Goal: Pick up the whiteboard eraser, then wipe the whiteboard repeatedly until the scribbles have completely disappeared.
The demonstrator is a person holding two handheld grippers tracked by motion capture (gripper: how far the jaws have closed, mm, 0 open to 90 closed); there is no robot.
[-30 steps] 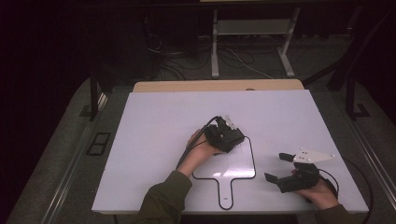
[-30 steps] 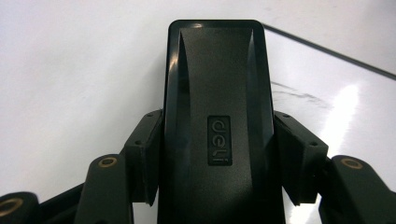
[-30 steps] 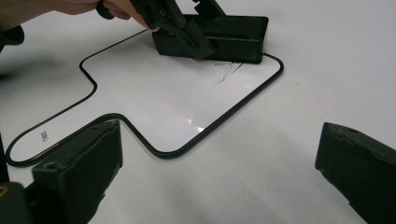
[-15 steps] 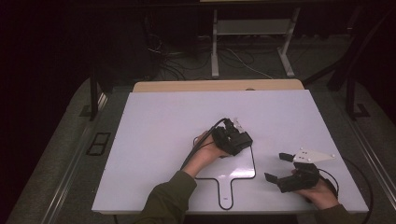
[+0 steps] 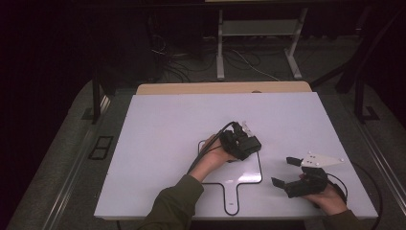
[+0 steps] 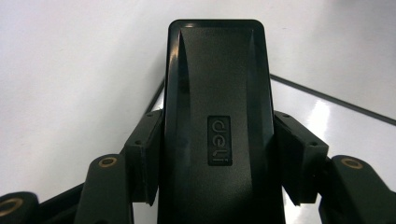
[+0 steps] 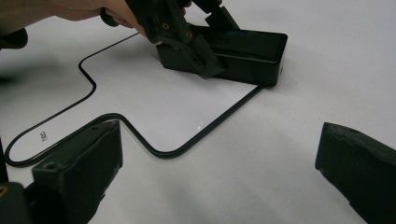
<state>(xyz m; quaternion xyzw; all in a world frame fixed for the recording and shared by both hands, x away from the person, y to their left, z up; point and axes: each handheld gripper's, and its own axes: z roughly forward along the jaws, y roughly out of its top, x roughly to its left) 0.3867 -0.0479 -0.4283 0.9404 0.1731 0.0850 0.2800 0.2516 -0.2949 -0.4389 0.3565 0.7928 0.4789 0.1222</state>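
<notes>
A: What's changed in the last second?

B: The left gripper (image 5: 246, 139) has carried the glossy black plastic "deli" stapler (image 6: 217, 126) forward and to its right, to the far right corner of the black-outlined paddle-shaped white board (image 5: 220, 172). I'd say it's being placed there.

A: And the grip?

B: Closed on the stapler's two sides; its base looks down on the white table (image 5: 158, 143). The right gripper (image 5: 289, 172) sits wide open, holding nothing, with the stapler ahead of it.

My left gripper (image 5: 245, 143) sits on the far right corner of the paddle-shaped outline (image 5: 230, 168) on the table (image 5: 158, 124), around the box (image 7: 243, 53). My right gripper (image 5: 292, 175) lies to the right, off the outline.
</notes>
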